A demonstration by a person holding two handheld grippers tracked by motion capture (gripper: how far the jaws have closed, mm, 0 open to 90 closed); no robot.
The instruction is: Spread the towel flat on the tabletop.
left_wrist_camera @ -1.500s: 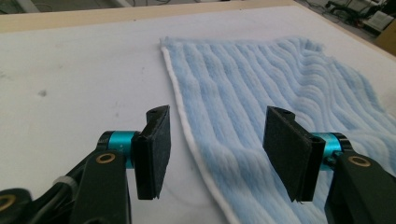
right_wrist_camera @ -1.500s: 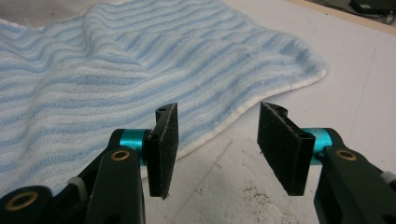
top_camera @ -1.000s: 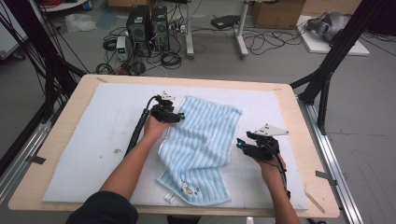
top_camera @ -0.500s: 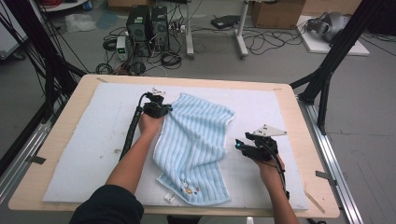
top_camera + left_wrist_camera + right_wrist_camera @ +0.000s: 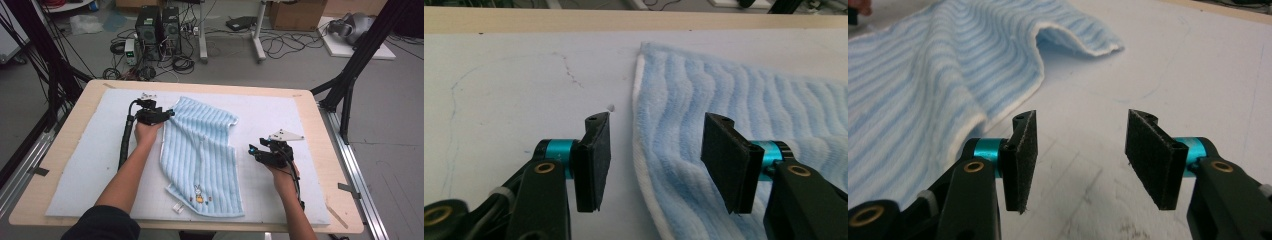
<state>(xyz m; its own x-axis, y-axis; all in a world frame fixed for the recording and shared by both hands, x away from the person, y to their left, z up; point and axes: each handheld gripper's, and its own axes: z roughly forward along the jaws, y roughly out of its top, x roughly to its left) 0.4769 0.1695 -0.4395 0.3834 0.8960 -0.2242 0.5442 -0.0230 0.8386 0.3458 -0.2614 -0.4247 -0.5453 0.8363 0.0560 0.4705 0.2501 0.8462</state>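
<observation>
A light blue striped towel (image 5: 200,150) with a small embroidered picture (image 5: 198,192) lies partly rumpled on the white mat (image 5: 90,150). My left gripper (image 5: 170,114) is at the towel's far left corner. In the left gripper view its jaws (image 5: 656,160) have just been opening and stand apart over the towel's white edge (image 5: 644,150), with the pads clear of the cloth. My right gripper (image 5: 252,151) hovers open over the bare mat just right of the towel. In the right gripper view nothing is between its jaws (image 5: 1080,160), and the towel (image 5: 923,75) lies ahead to the left.
The mat covers most of a wooden table (image 5: 320,150). A small white tag (image 5: 176,207) lies by the towel's near left corner. Computers, cables and black frame legs stand on the floor beyond the table's far edge.
My left gripper moved left along the far side, drawing the towel's far left corner out with it, and its jaws now stand apart. The right gripper stayed put.
</observation>
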